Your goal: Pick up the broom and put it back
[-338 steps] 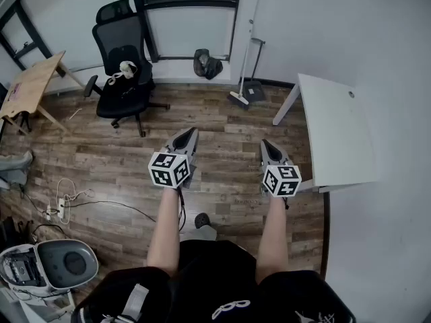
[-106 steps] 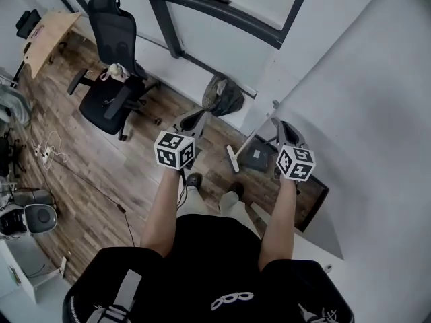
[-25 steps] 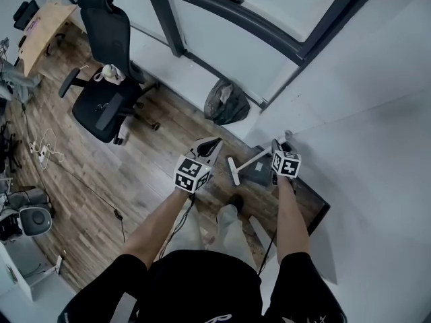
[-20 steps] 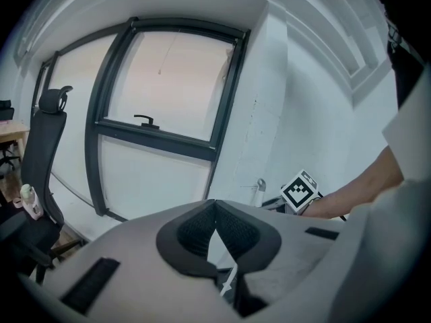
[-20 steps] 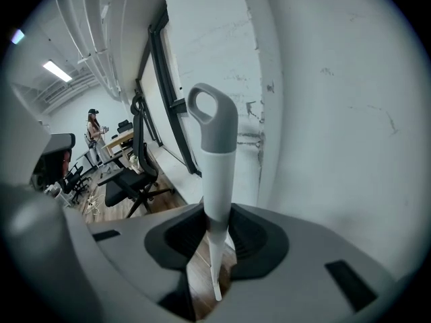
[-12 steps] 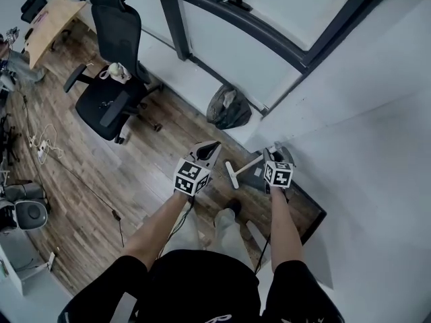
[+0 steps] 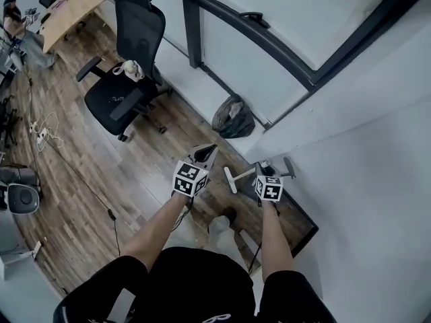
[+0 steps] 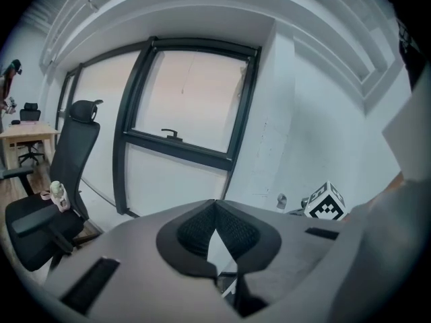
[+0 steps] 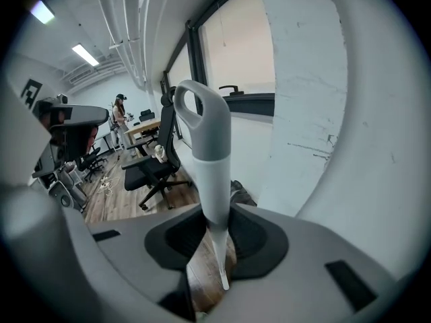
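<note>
The broom has a white stick and a grey grip with a hanging loop [image 9: 202, 133]. My right gripper [image 9: 217, 224] is shut on the stick just below that grip. In the head view the broom's small white head [image 7: 231, 179] hangs over the wood floor, and the stick runs right to my right gripper [image 7: 264, 171] close to the white wall. My left gripper [image 7: 205, 152] is just left of the broom head, apart from it. In its own view my left gripper [image 8: 215, 204] is shut with nothing between the pads, and the right gripper's marker cube [image 8: 326, 204] shows beside the wall.
A black bag [image 7: 234, 118] lies at the foot of the wall below the dark window frame [image 7: 269, 42]. A black office chair [image 7: 124, 93] stands to the left, with a wooden desk [image 7: 71, 15] behind it. Cables [image 7: 40, 136] trail over the floor. My shoe [image 7: 227, 216] is below the broom.
Both grippers have shifted left and lower in the head view. The broom has come along in the right gripper, and its grip now sticks out to the right of the marker cube.
</note>
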